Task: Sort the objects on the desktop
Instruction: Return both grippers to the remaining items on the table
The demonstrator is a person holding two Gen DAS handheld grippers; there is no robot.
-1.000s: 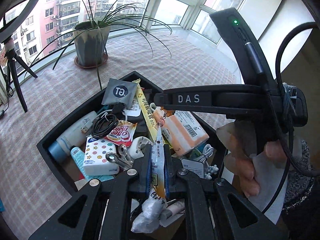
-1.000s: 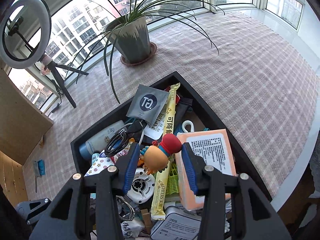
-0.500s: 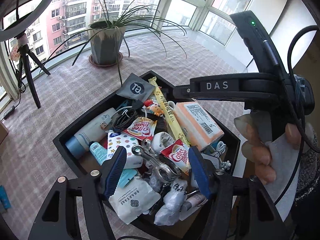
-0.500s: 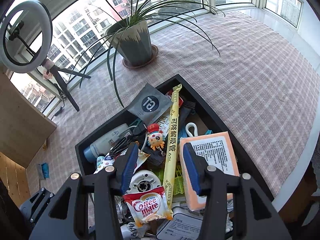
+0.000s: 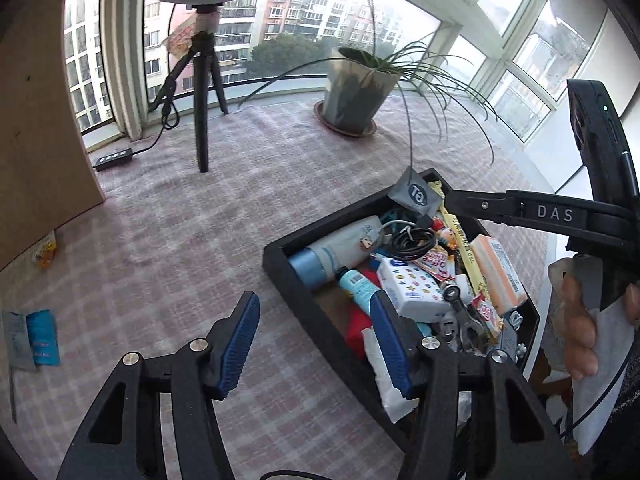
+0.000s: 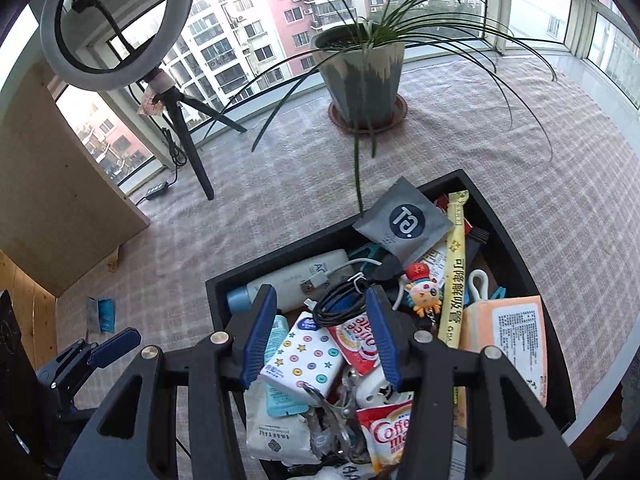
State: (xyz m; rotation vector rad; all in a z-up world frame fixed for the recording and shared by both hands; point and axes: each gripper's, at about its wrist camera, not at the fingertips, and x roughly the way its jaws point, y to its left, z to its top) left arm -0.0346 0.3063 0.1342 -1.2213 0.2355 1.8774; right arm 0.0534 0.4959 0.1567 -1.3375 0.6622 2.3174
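Left wrist view: your left gripper (image 5: 314,340) has its jaws spread wide with nothing between them. It hangs over the checked cloth (image 5: 180,240) at the near-left edge of the black tray (image 5: 280,276); its right finger overlaps the tray rim, its left finger is over bare cloth. The tray is full: a white bottle (image 5: 340,244) with a blue cap lies along the far-left wall, a coiled black cable (image 5: 412,240) sits beside it, a dotted white pack (image 5: 412,288) lies nearer, and a long yellow sachet (image 5: 464,248) runs beside an orange box (image 5: 498,276) at the right. A grey pouch (image 5: 418,196) leans on the far corner. Well left of the tray, a blue packet (image 5: 40,338) lies on the cloth. Your right hand (image 5: 580,320) shows at the right edge, wrapped round its handle.

Right wrist view: your right gripper (image 6: 320,336) is also open and empty, held above the tray (image 6: 508,232) over the dotted pack (image 6: 308,356) and a Coffee-mate sachet (image 6: 358,340). A small doll figure (image 6: 424,292) lies between the cable (image 6: 340,304) and the yellow sachet (image 6: 454,272). The left gripper (image 6: 100,352) appears at lower left, outside the tray. The potted plant (image 6: 362,68) and ring light (image 6: 112,20) stand beyond, well apart from the tray.
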